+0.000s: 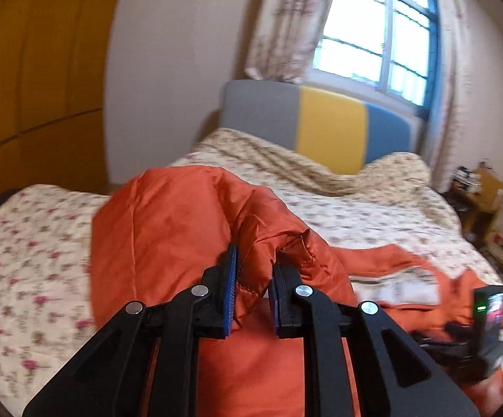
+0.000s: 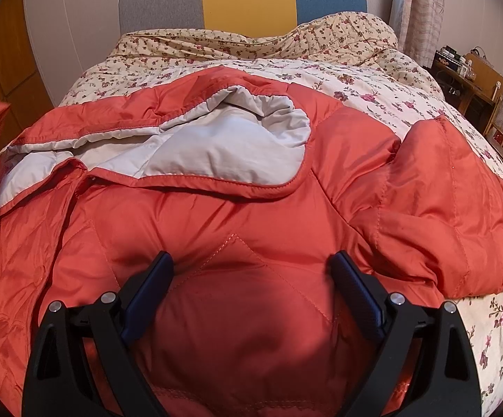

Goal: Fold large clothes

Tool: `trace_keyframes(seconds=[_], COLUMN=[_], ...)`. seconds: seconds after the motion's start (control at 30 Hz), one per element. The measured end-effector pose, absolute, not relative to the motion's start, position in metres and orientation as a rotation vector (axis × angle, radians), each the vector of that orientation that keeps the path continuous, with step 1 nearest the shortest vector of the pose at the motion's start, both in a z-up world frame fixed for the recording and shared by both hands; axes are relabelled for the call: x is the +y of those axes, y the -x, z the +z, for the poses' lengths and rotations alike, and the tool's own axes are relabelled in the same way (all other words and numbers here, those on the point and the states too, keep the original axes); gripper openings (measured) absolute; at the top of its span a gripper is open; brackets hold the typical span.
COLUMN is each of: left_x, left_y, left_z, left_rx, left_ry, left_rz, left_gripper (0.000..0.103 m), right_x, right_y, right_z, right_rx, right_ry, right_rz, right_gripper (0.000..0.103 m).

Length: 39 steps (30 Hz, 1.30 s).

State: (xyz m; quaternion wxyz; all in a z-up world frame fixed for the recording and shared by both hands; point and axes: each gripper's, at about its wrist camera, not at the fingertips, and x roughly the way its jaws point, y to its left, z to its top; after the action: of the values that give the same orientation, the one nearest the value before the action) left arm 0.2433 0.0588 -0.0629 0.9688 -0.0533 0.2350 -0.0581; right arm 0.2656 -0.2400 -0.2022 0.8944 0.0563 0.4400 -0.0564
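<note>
An orange quilted jacket [image 2: 251, 215] with a pale grey lining [image 2: 223, 146] lies spread on the floral bed. My left gripper [image 1: 253, 260] is shut on a bunched fold of the orange jacket [image 1: 168, 222] and holds it raised above the bed. My right gripper [image 2: 251, 264] is open, its fingers [image 2: 154, 278] wide apart and pressed onto the jacket's lower back, holding nothing. The right gripper also shows at the lower right of the left wrist view [image 1: 487, 316].
The bed's floral quilt [image 2: 373, 83] reaches back to a grey, yellow and blue headboard [image 2: 248, 0]. A wooden desk and chair [image 2: 487, 83] stand at the right. A curtained window [image 1: 376, 31] is behind the bed, an orange wardrobe [image 1: 35, 69] at the left.
</note>
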Motion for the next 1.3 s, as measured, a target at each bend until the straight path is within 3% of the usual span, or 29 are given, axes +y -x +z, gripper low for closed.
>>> trace_keyframes(seconds=[0.3, 0.57, 0.6, 0.67, 0.87, 1.03, 1.17, 1.3], left_x=[-0.043, -0.078, -0.079, -0.075, -0.055, -0.033, 0.004, 0.038], left_y=[-0.263, -0.274, -0.277, -0.275, -0.243, -0.224, -0.241, -0.276], left_z=[-0.106, -0.151, -0.155, -0.157, -0.142, -0.120, -0.113, -0.133], left_rx=[0.595, 0.720, 0.747, 0.768, 0.713, 0.655, 0.601, 0.670], left_ry=[0.062, -0.001, -0.004, 0.004, 0.076, 0.084, 0.070, 0.067], left_rz=[-0.288, -0.338, -0.340, -0.338, -0.385, -0.407, -0.252, -0.063], left_gripper=[0.016, 0.017, 0.022, 0.055, 0.082, 0.083, 0.083, 0.083], right_x=[-0.240, -0.240, -0.239, -0.239, -0.240, -0.256, -0.275, -0.229], right_y=[-0.265, -0.266, -0.266, -0.266, -0.265, -0.254, -0.220, -0.223], right_z=[-0.202, -0.202, -0.202, -0.202, -0.202, -0.185, -0.147, -0.121], right_rx=[0.912, 0.912, 0.912, 0.912, 0.911, 0.922, 0.782, 0.712], right_ry=[-0.120, -0.124, -0.125, -0.124, -0.134, -0.211, -0.336, -0.226], right_rz=[-0.115, -0.112, -0.111, -0.112, -0.106, -0.141, -0.198, -0.054], right_gripper=[0.093, 0.093, 0.093, 0.093, 0.093, 0.092, 0.092, 0.092])
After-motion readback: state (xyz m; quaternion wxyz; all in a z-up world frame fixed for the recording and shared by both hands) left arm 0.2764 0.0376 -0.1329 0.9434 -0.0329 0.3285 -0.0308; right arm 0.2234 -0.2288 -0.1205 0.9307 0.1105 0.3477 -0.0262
